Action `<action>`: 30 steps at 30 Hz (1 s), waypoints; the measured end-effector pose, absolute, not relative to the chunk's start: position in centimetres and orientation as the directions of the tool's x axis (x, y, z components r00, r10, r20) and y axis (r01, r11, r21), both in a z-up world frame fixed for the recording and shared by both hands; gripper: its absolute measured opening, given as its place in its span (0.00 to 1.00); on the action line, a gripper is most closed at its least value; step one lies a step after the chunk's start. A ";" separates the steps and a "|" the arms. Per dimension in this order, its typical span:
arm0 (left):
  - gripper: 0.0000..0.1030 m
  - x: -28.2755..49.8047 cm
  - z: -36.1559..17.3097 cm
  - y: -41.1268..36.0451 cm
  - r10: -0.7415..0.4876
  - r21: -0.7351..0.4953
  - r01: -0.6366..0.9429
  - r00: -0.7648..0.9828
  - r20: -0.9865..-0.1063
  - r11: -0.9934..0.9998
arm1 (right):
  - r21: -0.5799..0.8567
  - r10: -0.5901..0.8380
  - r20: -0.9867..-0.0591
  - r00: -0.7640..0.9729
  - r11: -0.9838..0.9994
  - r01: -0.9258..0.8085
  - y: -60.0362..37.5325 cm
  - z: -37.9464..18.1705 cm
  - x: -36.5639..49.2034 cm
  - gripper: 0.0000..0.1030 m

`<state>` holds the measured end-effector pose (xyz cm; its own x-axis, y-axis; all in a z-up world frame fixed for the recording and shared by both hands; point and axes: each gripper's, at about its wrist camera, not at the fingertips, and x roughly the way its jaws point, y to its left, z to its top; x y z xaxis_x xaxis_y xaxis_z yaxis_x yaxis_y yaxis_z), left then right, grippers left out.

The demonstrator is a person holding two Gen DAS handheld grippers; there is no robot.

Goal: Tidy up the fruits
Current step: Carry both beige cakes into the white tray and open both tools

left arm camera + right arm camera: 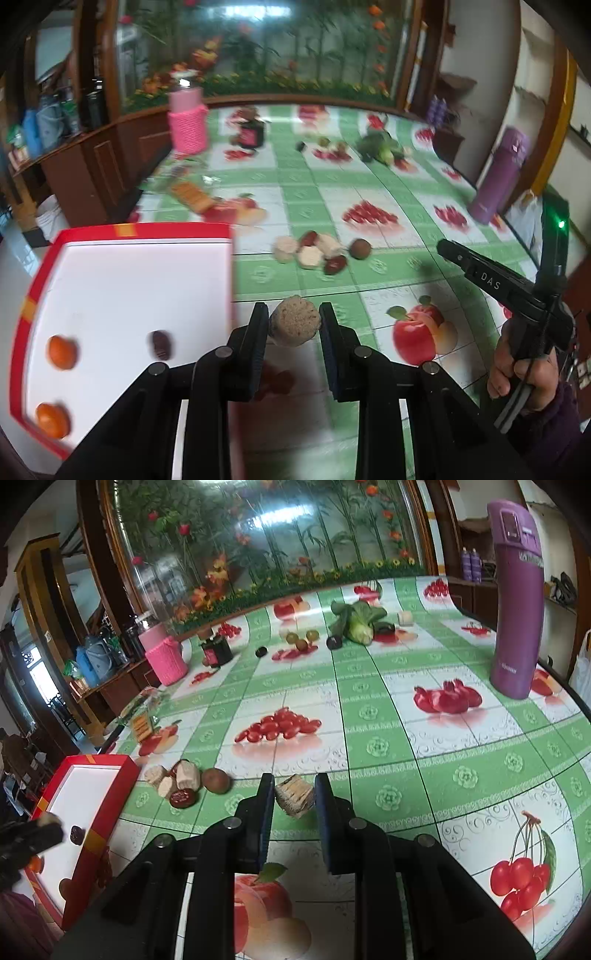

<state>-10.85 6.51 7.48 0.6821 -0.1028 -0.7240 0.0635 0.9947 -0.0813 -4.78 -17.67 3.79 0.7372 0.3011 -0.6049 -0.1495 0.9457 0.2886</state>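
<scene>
**Both grippers clamp pale sugarcane-like chunks above the fruit-print cloth**

Between the fingers of the left gripper [293, 326] sits a round, beige chunk [294, 322] with a grainy, porous cut face turned to the camera; both pads press its sides. Left of this gripper lies a red-rimmed white tray [140, 233] holding two orange fruits [62, 351] and one dark date [161, 344]. The right gripper [294, 796] pinches a pale, fibrous chunk with a streaked face [295, 799], tilted between its pads and clear of the tablecloth [388, 746]. Ahead and left of it rests a small pile [177, 781] of more pale chunks touching dark red dates, with a round brown fruit [216, 781] just beside. Farther ahead-right stands a purple flask [517, 602]; at the far end lie leafy greens [356, 622] and small green fruits [301, 638].
</scene>
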 end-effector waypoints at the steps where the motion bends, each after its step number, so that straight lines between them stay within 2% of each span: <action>1: 0.27 -11.4 7.8 7.3 -0.091 -0.082 0.046 0.691 -0.717 0.996 | 0.284 0.299 -0.603 0.739 0.947 -0.151 -17.6 3.8 -4.8 0.23; 9: 0.26 -14.6 9.0 15.1 0.050 -0.082 -0.143 0.733 -0.678 0.986 | 0.373 0.386 -0.613 0.689 0.911 -0.178 -15.7 3.7 -5.3 0.23; 14: 0.26 -15.6 8.3 18.0 0.106 -0.079 -0.215 0.727 -0.678 0.973 | 0.388 0.498 -0.605 0.622 0.866 -0.316 -9.4 4.9 -7.0 0.23; 22: 0.26 -15.7 5.5 18.5 0.076 -0.089 -0.203 0.684 -0.726 0.975 | 0.345 0.617 -0.604 0.504 0.772 -0.533 0.8 6.8 -9.9 0.23; 30: 0.27 -16.0 4.9 19.8 0.106 -0.073 -0.232 0.675 -0.730 0.970 | 0.324 0.633 -0.646 0.428 0.734 -0.597 5.4 5.3 -11.4 0.24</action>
<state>-16.05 19.83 4.90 0.6750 0.1062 -0.7302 -0.2315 0.9701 -0.0730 -11.43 5.43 5.28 0.4277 0.6326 -0.6457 -0.5971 0.7340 0.3236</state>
